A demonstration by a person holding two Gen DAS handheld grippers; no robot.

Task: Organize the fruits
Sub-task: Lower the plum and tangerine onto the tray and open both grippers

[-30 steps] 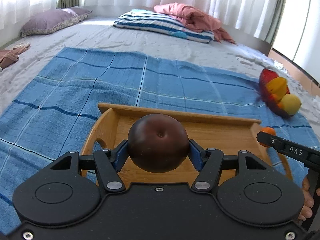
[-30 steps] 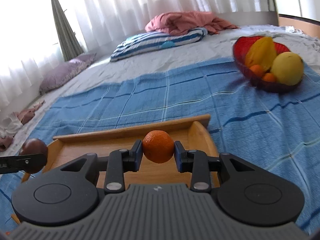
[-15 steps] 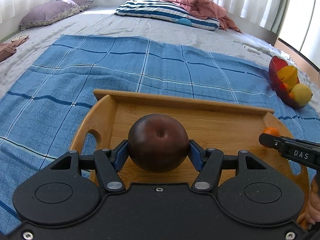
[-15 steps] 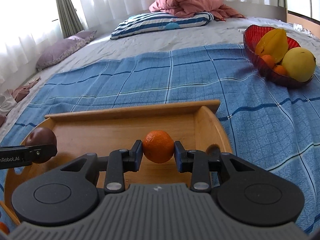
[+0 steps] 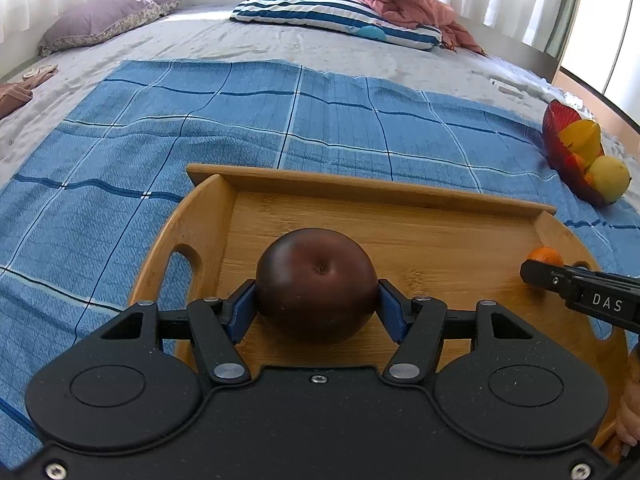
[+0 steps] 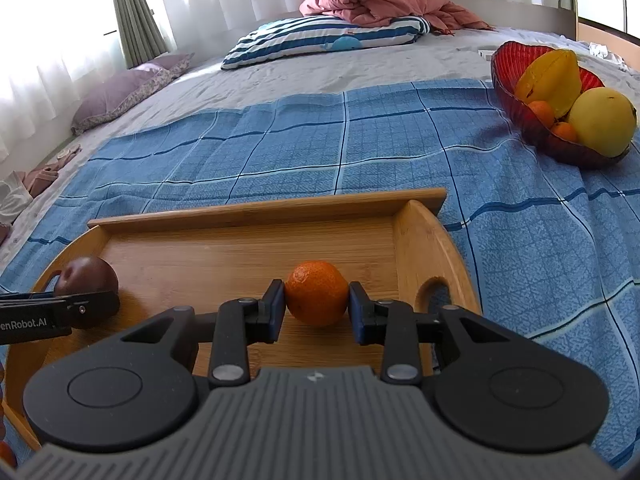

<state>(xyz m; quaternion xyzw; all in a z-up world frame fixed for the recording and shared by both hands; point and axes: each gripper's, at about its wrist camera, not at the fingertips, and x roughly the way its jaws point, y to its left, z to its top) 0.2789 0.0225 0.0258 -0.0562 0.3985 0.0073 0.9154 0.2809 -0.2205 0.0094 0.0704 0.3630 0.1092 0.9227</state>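
Observation:
A dark brown round fruit (image 5: 316, 284) sits between the blue pads of my left gripper (image 5: 316, 304), which is shut on it low over the wooden tray (image 5: 420, 248). My right gripper (image 6: 317, 306) is shut on a small orange (image 6: 317, 293) over the right half of the same tray (image 6: 224, 256). In the right wrist view the dark fruit (image 6: 86, 280) shows at the tray's left end. In the left wrist view the orange (image 5: 545, 258) peeks behind the right gripper's finger. A red bowl (image 6: 520, 92) holding yellow and orange fruits rests on the bed to the right.
The tray lies on a blue checked cloth (image 5: 240, 128) spread over a grey bed. A striped pillow (image 6: 320, 38), a pink blanket (image 6: 380, 0) and a purple pillow (image 5: 104, 20) lie at the far side. Curtains hang behind. A hand (image 5: 628, 408) shows at the right edge.
Both grippers have sunk toward the tray with their fruits still held; the tray floor now fills more of each view. The grips are unchanged.

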